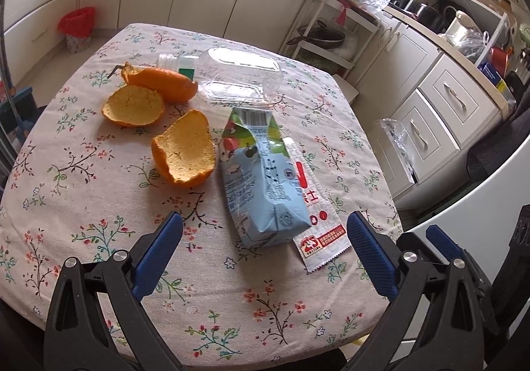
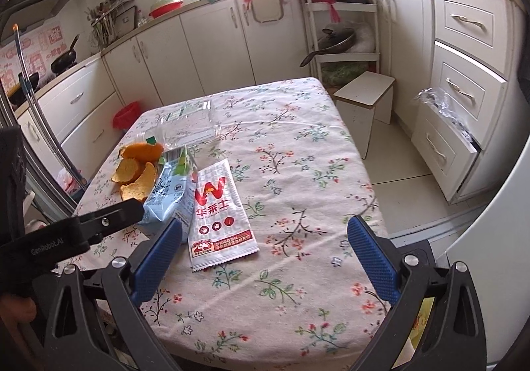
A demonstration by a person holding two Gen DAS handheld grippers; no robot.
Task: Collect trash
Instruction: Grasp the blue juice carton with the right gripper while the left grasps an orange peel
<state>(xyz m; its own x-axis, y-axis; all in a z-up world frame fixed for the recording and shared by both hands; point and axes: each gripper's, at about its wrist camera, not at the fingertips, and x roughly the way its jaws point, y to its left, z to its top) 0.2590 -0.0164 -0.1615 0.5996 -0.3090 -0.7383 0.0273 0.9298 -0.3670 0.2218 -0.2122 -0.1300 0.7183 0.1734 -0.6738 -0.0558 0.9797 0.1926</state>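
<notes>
Both grippers are hovering above the near edge of the table (image 1: 82, 189), nothing picked yet. Left gripper (image 1: 265, 252) is sitting wide open, jaws spread and empty, the blue milk carton (image 1: 261, 179) lying at 12 o'clock just beyond the gap. Right gripper (image 2: 265, 248) is also gaping wide and holding nothing; the white snack wrapper (image 2: 220, 215) is lying at about 11 o'clock from it, near its left finger.

Trash is all clustering on the table's left half in the right wrist view:
- Carton is lying on its side, overlapping the wrapper's left edge, flattened top pointing away.
- Three orange peel pieces (image 1: 184, 149) are sitting at 10 to 11 o'clock from the left gripper, just beside the carton.
- A clear plastic bottle (image 1: 238, 74) is lying at 12 o'clock, behind the carton, touching the far peel.
- A bin with a red bag (image 1: 77, 27) is standing on the floor at 10 o'clock, well apart from the table.

Step in hand looks like the left gripper going for the carton. Doing it well probably means:
- moving forward and down so the fingers are straddling the carton's narrow width, not its length;
- closing gently, since the carton looks crushed and will likely be giving way;
- lifting straight up so the wrapper underneath isn't dragging off the edge.

Wrapper is flat and thin, so likely needing an edge pinch by the right gripper.
</notes>
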